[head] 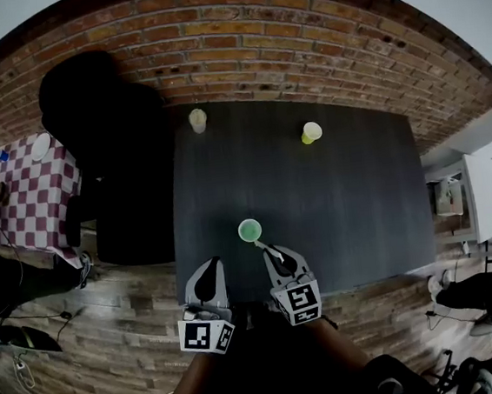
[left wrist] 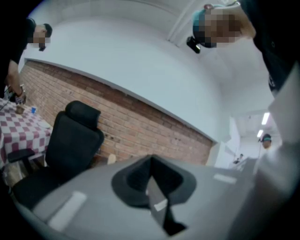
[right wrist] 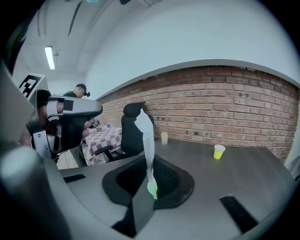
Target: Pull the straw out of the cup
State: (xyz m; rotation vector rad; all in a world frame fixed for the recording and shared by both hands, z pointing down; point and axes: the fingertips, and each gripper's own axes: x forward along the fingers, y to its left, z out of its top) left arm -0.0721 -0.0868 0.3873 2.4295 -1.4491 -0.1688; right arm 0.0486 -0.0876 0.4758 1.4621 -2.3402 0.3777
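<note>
A green cup (head: 250,231) stands on the dark table (head: 351,198) near its front edge. My right gripper (head: 267,249) sits just right of and behind the cup and is shut on a white straw (right wrist: 146,140). In the right gripper view the straw rises upright from between the jaws of the right gripper (right wrist: 149,180), with the green cup (right wrist: 153,189) showing just past them. Whether the straw's lower end is inside the cup is hidden. My left gripper (head: 208,270) hovers at the table's front edge, left of the cup. It is shut and holds nothing (left wrist: 152,187).
A yellow cup (head: 311,132) and a cream cup (head: 198,120) stand at the table's far side near the brick wall (head: 238,35). A black office chair (head: 108,136) and a checkered table (head: 31,192) are at the left. People stand at both sides.
</note>
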